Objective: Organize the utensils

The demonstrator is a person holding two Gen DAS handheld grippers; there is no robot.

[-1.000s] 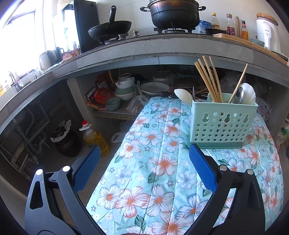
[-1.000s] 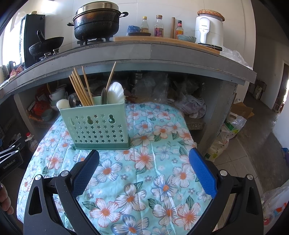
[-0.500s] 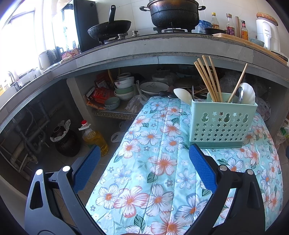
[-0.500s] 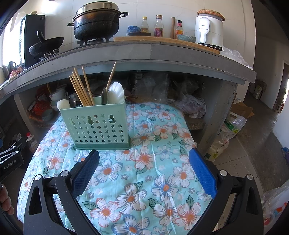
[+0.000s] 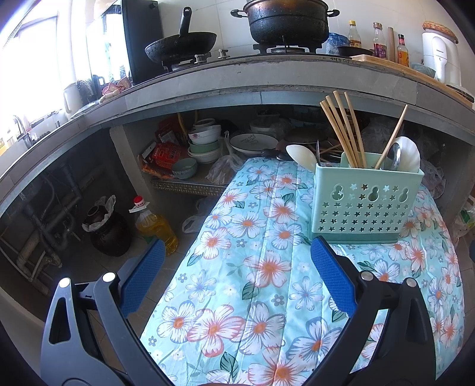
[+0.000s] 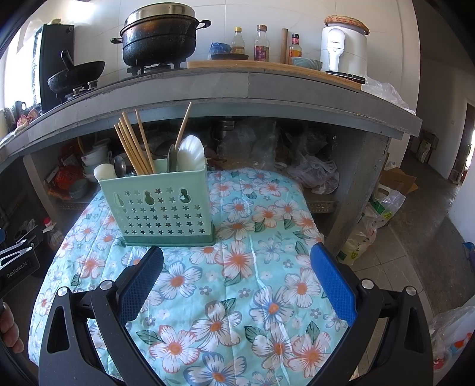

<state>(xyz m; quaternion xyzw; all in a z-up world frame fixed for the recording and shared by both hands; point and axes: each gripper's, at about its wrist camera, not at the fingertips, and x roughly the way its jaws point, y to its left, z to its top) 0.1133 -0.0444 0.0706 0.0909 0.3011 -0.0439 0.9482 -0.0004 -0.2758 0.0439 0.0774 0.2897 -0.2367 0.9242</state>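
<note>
A mint green utensil holder (image 5: 366, 199) with star cut-outs stands upright on the floral tablecloth (image 5: 267, 267). It holds several wooden chopsticks (image 5: 341, 127), white spoons (image 5: 408, 154) and a metal spoon (image 5: 393, 156). It also shows in the right wrist view (image 6: 160, 205), with chopsticks (image 6: 133, 142) and a white spoon (image 6: 190, 154). My left gripper (image 5: 237, 273) is open and empty, near side and left of the holder. My right gripper (image 6: 237, 276) is open and empty, just in front of the holder.
A concrete counter (image 5: 267, 86) overhangs behind the table, with a wok (image 5: 181, 46), a black pot (image 5: 289, 22) and bottles on it. Bowls and plates (image 5: 204, 145) sit under it. An oil bottle (image 5: 154, 225) and a dark jar (image 5: 107, 231) stand on the floor at left.
</note>
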